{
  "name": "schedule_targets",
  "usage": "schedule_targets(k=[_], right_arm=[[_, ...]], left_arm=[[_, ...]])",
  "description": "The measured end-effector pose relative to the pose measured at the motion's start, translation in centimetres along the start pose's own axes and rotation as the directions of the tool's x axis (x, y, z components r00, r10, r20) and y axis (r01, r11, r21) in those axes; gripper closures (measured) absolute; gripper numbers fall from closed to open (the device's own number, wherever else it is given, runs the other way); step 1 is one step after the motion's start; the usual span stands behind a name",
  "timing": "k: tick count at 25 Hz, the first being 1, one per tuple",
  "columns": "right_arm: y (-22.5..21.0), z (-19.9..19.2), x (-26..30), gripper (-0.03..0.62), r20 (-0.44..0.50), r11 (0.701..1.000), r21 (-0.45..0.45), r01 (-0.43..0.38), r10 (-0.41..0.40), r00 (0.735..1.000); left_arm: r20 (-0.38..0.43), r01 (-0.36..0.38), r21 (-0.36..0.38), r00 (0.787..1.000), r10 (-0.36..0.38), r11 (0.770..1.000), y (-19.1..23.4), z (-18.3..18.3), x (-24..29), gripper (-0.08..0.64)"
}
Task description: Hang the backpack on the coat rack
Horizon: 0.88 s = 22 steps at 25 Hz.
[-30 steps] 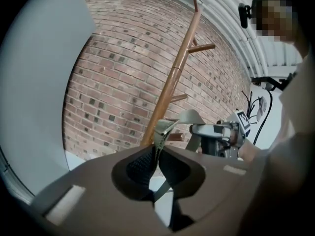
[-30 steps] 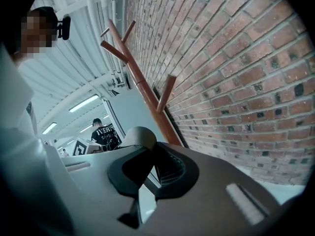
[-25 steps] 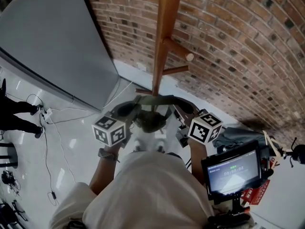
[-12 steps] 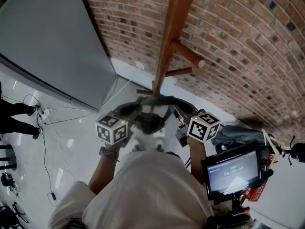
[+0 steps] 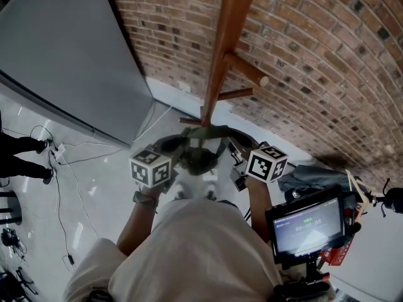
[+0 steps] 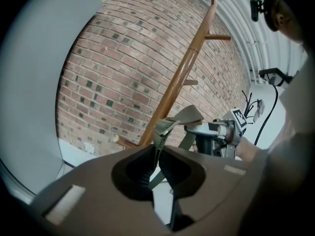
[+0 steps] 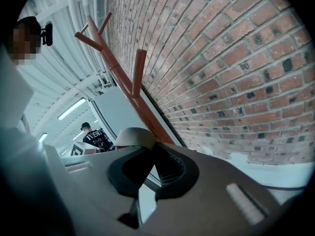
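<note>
left gripper view: the left gripper (image 6: 158,152) is clenched on a folded edge of the backpack's olive strap (image 6: 186,116), which rises from the jaws toward the coat rack (image 6: 178,82) leaning across the brick wall (image 6: 113,77). the pinch takes only a thin fold near the tips. if the bag's weight pulls sideways, the webbing could slide out.

right gripper view: the right gripper (image 7: 149,154) grips a tan strap (image 7: 132,135) that arches over its jaws. an upturned peg (image 7: 139,67) stands well above on the pole. the webbing looks bunched and not spread, so the opening may be too narrow or twisted to drop over a peg and could catch on its tip.

head view: the backpack (image 5: 199,158) hangs between the two grippers, close to the foot of the pole and well below the nearest peg (image 5: 247,72). whether it touches the floor cannot be told. lifting it from here means a long carry on two small grips. a swing of the bag could knock the slim pole and rock the rack, and uneven lifting would tip the load onto one strap. loose cables (image 5: 69,162) lie on the floor to the person's left, a trip risk if they step that way.
</note>
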State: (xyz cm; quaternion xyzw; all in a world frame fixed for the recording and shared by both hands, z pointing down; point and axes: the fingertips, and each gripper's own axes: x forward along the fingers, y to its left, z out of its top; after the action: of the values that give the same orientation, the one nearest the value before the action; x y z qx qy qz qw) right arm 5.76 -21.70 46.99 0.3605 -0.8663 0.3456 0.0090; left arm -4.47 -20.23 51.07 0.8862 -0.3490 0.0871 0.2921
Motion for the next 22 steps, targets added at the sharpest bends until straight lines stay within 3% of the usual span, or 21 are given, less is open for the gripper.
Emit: schedule_targets(k=[22], right_arm=[[-0.8, -0.9, 1.0, 0.584, -0.039, 1.000, 0.001, -0.004, 0.004, 0.999]], left_arm=[[-0.061, 0.008, 0.012, 0.998, -0.007, 1.000, 0.2, -1.4, 1.5, 0.535]])
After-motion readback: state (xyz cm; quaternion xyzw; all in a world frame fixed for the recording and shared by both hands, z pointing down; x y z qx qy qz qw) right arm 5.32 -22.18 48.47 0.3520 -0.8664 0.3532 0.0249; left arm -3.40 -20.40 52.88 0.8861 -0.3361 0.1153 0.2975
